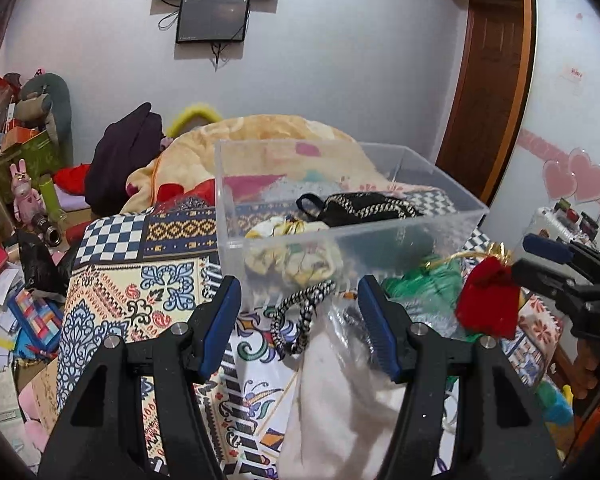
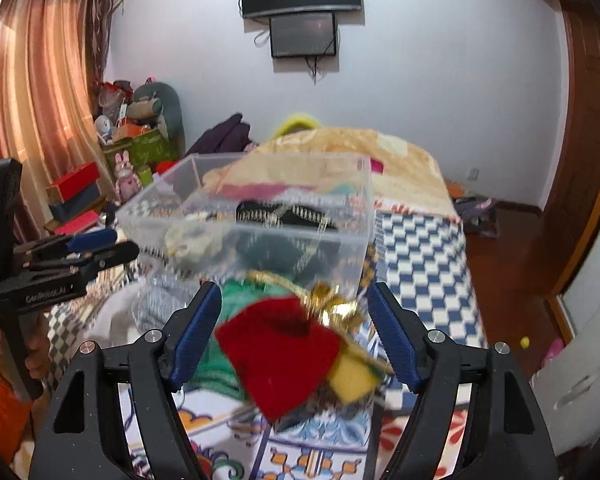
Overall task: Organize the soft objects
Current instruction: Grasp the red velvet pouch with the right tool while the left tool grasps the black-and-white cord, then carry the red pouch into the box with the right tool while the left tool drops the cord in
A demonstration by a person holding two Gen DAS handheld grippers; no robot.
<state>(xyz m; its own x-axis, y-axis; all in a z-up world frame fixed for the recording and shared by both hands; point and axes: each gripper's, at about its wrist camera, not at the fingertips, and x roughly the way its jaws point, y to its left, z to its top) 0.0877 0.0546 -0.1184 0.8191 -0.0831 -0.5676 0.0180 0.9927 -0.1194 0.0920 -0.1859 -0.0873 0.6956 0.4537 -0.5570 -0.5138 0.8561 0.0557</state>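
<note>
**Two open grippers, one red pouch near the clear bin**

Two grippers are working just in front of the clear bin (image 1: 352,204), and we are taking them left to right. On the bin's near left, our left gripper (image 1: 298,320) is hanging with jaws spread wide, gripping nothing; a white cloth bag (image 1: 340,408) and a black-and-white cord (image 1: 300,316) are lying under and between its fingers, against the bin's front wall. Inside the bin, a black braided item (image 1: 364,206) and a pale patterned pouch (image 1: 292,256) are already sitting.

On the bin's near right, our right gripper (image 2: 294,334) is also spread wide. The red pouch (image 2: 280,356) is showing blurred between its fingers; whether anything is still touching it we cannot tell. Its gold tie (image 2: 332,300) is pointing up toward the bin, so its long axis is running slantwise from us to the bin's front wall.

We are judging the right gripper nearer the pouch, and the bin's opening lies ahead and above it.
</note>
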